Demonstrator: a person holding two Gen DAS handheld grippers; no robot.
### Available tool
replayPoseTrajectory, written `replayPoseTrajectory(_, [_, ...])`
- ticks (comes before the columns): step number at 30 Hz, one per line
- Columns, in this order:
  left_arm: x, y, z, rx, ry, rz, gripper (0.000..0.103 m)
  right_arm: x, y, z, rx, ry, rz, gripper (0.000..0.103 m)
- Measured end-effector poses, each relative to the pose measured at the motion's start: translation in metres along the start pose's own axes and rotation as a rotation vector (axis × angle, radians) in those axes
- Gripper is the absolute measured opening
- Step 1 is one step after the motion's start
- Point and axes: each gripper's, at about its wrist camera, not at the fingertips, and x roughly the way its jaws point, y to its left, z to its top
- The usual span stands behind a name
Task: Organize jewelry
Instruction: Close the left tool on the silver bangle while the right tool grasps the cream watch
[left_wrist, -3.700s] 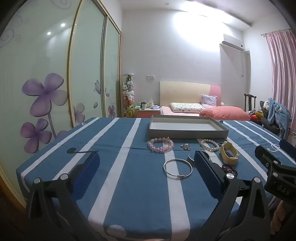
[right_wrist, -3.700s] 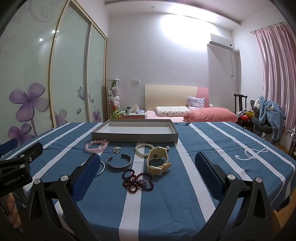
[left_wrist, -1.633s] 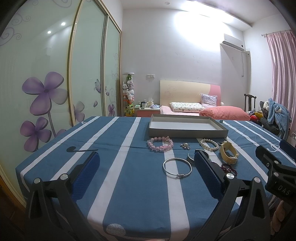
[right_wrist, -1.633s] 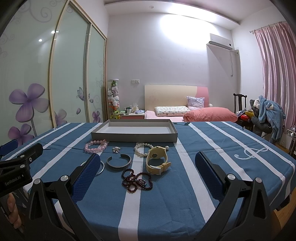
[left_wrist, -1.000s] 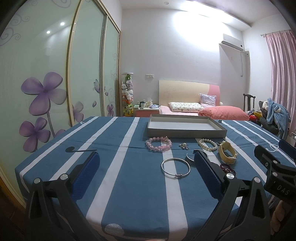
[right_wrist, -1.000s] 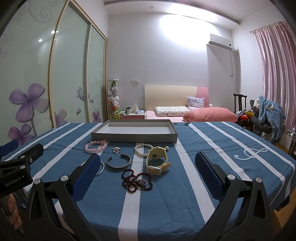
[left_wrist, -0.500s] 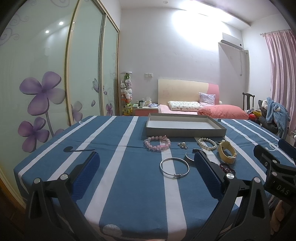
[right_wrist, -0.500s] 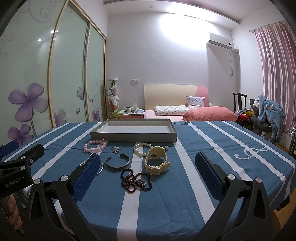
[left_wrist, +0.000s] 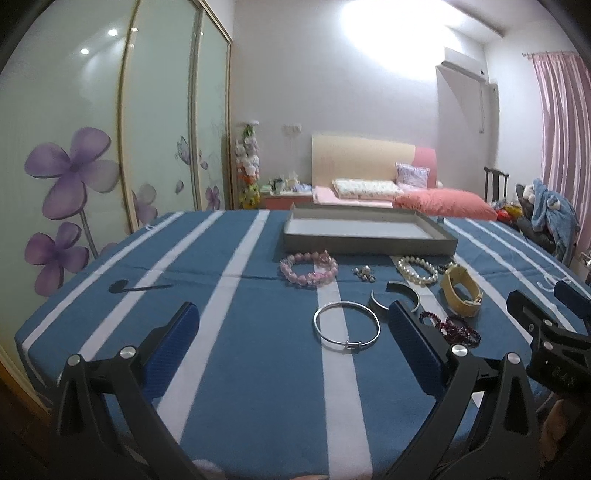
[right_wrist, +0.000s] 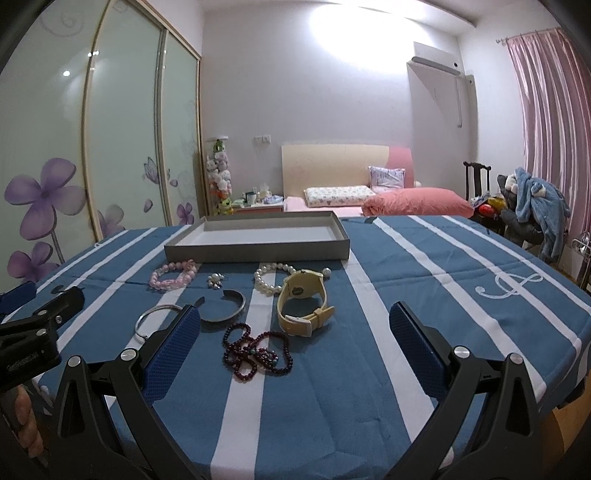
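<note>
Jewelry lies in a loose cluster on the blue, white-striped counter (right_wrist: 424, 266), all of it ahead of both grippers and none of it in the grey tray (right_wrist: 258, 247) that sits farther off at the back of the cluster. The left gripper (left_wrist: 291, 328) hovers over the near edge of the counter with its blue-padded fingers spread wide and nothing between them. Just ahead of its right finger lies the silver bangle (left_wrist: 346, 325), and beyond that finger the open silver cuff (left_wrist: 395, 297) curves partly behind the pad. Farther ahead, close to the tray's front wall, are the pink bead bracelet (left_wrist: 308, 268), a small pearl cluster piece (left_wrist: 364, 273) and the pearl bracelet (left_wrist: 417, 269).

The right gripper (right_wrist: 295, 328) is likewise spread wide and empty. Between its fingers, nearest to it, the dark red bead strand (right_wrist: 255, 352) lies coiled. Just beyond that the cream-yellow wristwatch (right_wrist: 303, 301) stands on its strap, its dial tilted toward the camera and touching the pearl bracelet behind it. The silver cuff sits ahead of the right gripper's left finger, and the bangle is partly hidden behind that pad. Each gripper shows at the edge of the other's view, side by side and apart.
</note>
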Motion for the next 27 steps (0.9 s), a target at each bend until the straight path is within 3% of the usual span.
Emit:
replayPoseTrajectory(7, [0.062, -0.013, 0.006, 0.031, 0.237, -0.054, 0.099, 0.013, -0.007, 0.001, 0.009, 0.042, -0.012, 0.101])
replayPoseTrajectory(13, [0.100, -0.031, 0.005, 0.077, 0.373, -0.095, 0.099, 0.023, -0.016, 0.004, 0.038, 0.072, -0.028, 0.101])
replayPoseTrajectory(19, [0.121, -0.044, 0.001, 0.122, 0.457, -0.106, 0.099, 0.031, -0.022, 0.003, 0.054, 0.099, -0.033, 0.101])
replayPoseTrajectory(27, [0.136, -0.039, 0.001, 0.093, 0.501, -0.102, 0.099, 0.036, -0.023, 0.004, 0.057, 0.111, -0.033, 0.101])
